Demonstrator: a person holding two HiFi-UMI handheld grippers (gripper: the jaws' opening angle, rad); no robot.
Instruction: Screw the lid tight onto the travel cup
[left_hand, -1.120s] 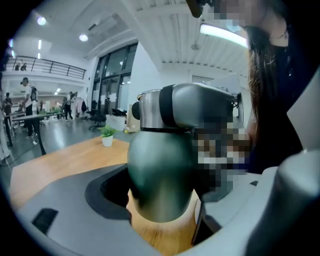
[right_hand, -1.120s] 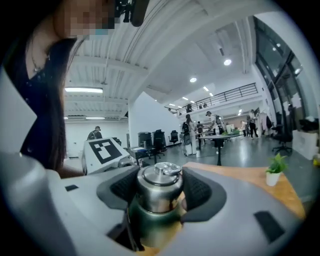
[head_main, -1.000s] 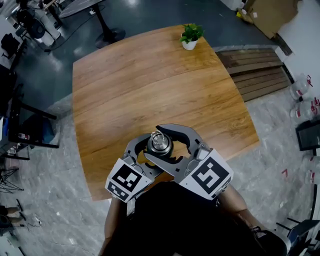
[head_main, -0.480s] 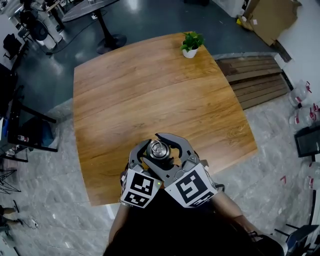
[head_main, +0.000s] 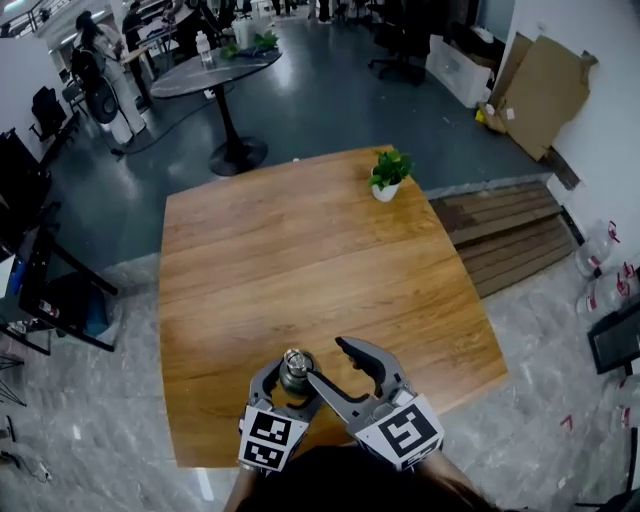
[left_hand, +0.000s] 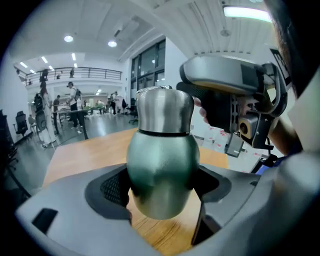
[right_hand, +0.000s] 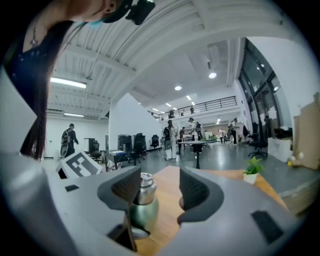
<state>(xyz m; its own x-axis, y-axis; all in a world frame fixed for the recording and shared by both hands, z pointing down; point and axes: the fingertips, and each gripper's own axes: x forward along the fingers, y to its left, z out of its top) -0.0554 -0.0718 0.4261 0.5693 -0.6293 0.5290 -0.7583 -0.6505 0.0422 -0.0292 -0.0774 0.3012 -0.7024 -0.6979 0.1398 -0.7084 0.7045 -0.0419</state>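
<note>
Cup: the green metal cup (left_hand: 159, 150) is hanging clear of the table at the near edge, close to the person, and is standing upright.
Lid: the steel lid (left_hand: 165, 110) is sitting on the cup's neck with a dark seam showing under it. Whether it is fully tight I cannot tell.
Left gripper: the left gripper (left_hand: 160, 187) is clamping the cup's rounded body low down, with both pads pressing its sides.
Right gripper: the right gripper (right_hand: 160, 189) is hovering just right of the cup with its jaws spread wide and nothing in them. In the right gripper view the cup is showing past the left jaw, not between the two.
Handling: the cup is looking stiff and hard, with no give under the pads. Its smooth, curved skin is likely making it slippery, so it may twist in the grip as the lid turns. I cannot judge the weight, as nothing shows whether it is filled.
Hold: the straight steel sides of the lid are offering the best bite for the right jaws, while the left is bracing the body.
Table: the wooden table (head_main: 300, 250) is stretching away behind the cup.
Plant: a small potted plant (head_main: 388, 175) is standing at the far right edge, well apart.
</note>
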